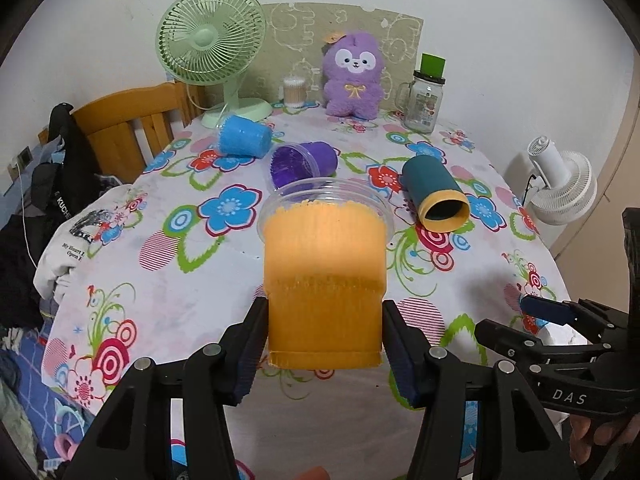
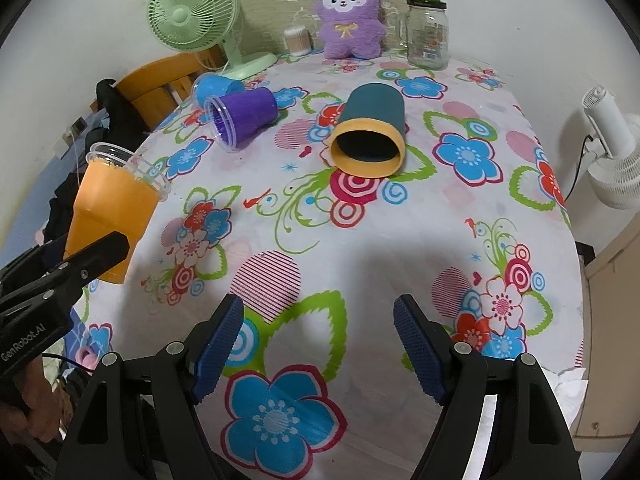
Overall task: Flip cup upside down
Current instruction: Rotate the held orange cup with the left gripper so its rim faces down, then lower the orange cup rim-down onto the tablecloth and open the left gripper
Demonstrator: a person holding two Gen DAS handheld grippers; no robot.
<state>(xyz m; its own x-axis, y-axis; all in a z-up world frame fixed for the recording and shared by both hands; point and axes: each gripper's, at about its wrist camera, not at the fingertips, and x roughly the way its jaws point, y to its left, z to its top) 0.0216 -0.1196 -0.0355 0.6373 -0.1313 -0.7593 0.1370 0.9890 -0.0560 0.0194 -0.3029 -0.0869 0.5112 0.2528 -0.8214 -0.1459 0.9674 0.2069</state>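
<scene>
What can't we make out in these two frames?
- Orange cup base: in the left wrist view the left claw covers both sides; in the right wrist view a finger crosses it, so table contact is unclear.
- Jar label: too small to read in either view.
- Blue cup: partly hidden behind the purple cup in the right wrist view.
- Right claw: open, but mostly cut off in the left wrist view.

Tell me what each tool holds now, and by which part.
The left tool grips the orange ribbed plastic cup by its lower sides, near the base. The right tool is open, holding nothing.
</scene>
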